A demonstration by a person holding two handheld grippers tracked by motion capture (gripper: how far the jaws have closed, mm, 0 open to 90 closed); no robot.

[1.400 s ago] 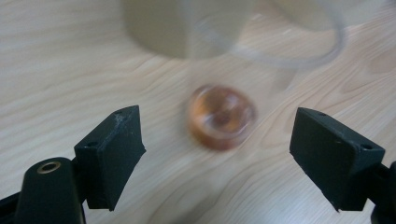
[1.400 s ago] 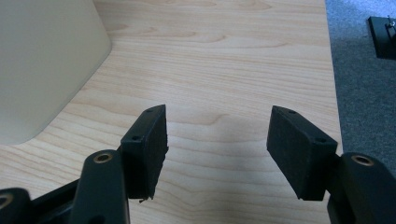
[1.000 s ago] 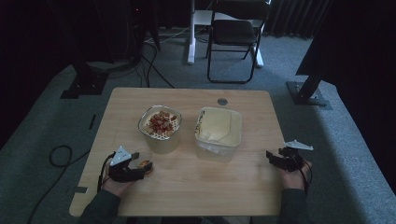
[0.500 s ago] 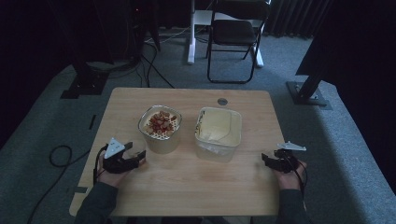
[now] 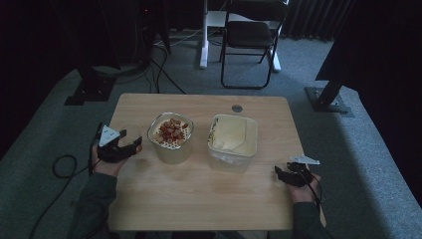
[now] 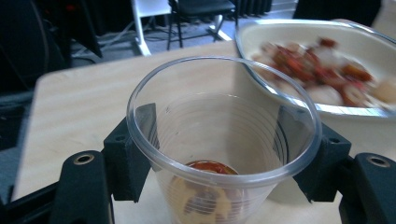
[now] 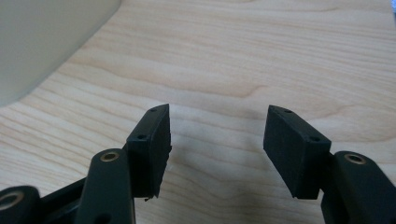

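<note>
Our left gripper (image 6: 215,163) clasps a clear plastic cup (image 6: 219,144) at the worktop's (image 5: 199,199) left, beside the snack container (image 5: 171,135). It looks light and crushable; we'd hold mid-wall, gently. Our right gripper (image 7: 215,144) gapes empty.

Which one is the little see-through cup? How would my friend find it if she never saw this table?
Start at the wooden table and go to its left edge, beside the bowl of red and tan snacks. There the left gripper holds the clear plastic cup between its black jaws. Unlike the bowl and the cream tub, it is small, see-through and nearly empty, with only a bit of something reddish-brown at the bottom.
</note>
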